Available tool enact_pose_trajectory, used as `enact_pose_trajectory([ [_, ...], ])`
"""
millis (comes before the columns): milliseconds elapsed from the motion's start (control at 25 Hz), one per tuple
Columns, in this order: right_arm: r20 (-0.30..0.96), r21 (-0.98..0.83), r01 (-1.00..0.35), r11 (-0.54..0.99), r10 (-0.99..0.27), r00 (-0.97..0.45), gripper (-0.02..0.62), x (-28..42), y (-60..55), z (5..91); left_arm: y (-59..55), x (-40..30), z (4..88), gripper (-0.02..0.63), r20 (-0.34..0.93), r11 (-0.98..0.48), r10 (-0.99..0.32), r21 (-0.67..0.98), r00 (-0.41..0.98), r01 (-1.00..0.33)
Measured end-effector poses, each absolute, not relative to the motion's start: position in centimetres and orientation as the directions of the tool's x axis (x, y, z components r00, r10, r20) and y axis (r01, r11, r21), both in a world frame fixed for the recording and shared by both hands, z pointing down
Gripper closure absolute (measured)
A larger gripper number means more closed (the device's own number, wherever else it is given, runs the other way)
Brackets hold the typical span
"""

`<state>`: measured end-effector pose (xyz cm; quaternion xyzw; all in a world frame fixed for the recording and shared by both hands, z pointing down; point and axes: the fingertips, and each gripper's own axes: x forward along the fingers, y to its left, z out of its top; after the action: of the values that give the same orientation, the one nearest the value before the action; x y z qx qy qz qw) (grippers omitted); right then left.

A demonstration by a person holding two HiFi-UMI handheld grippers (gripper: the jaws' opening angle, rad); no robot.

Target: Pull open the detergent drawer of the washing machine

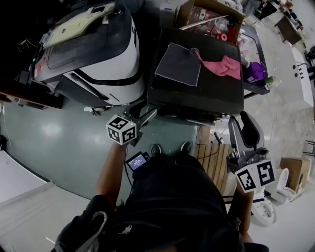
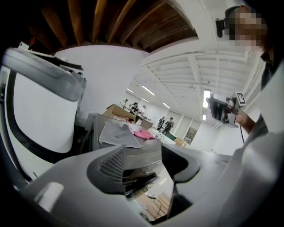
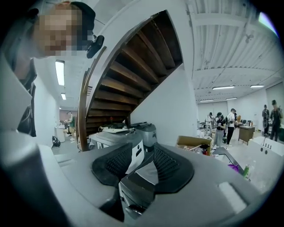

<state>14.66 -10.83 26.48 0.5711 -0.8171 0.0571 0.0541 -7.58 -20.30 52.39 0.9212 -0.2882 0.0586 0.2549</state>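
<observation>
Head view: the left gripper [image 1: 149, 116] hovers just beside the near left corner of the dark washer [image 1: 211, 93], jaws slightly apart, gripping nothing. The right gripper [image 1: 244, 123] hangs off to the right, jaws apart and empty too. The drawer, on the washer's near face, looks unopened — grasp and pull are both left.

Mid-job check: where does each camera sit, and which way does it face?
Head view: on the person's head, facing steeply down at the washer; shows both forearms, left claw and right claw.
Left gripper view: on the left claw, facing along the washer top past the grey cloth; shows its pads and the right claw.
Right gripper view: on the right claw, facing washer and staircase; shows its pads.
Shared: all three show the box.
</observation>
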Motion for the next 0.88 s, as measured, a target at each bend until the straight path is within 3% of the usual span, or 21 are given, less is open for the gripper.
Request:
enact_pose_trajectory([
  [600,0.275,-0.026,-0.912,0.409,-0.874,-0.4,0.462,16.7,-13.5,29.1,-20.6,-3.3,70.5,0.318,0.282,-0.398,-0.463,0.781,0.841,-0.481],
  [880,0.333,-0.022,-0.904,0.428,-0.849,-0.41,0.462,17.5,-14.7,30.7,-21.8,-0.9,74.5,0.304,0.165,-0.299,-0.512,0.886,0.843,-0.354],
])
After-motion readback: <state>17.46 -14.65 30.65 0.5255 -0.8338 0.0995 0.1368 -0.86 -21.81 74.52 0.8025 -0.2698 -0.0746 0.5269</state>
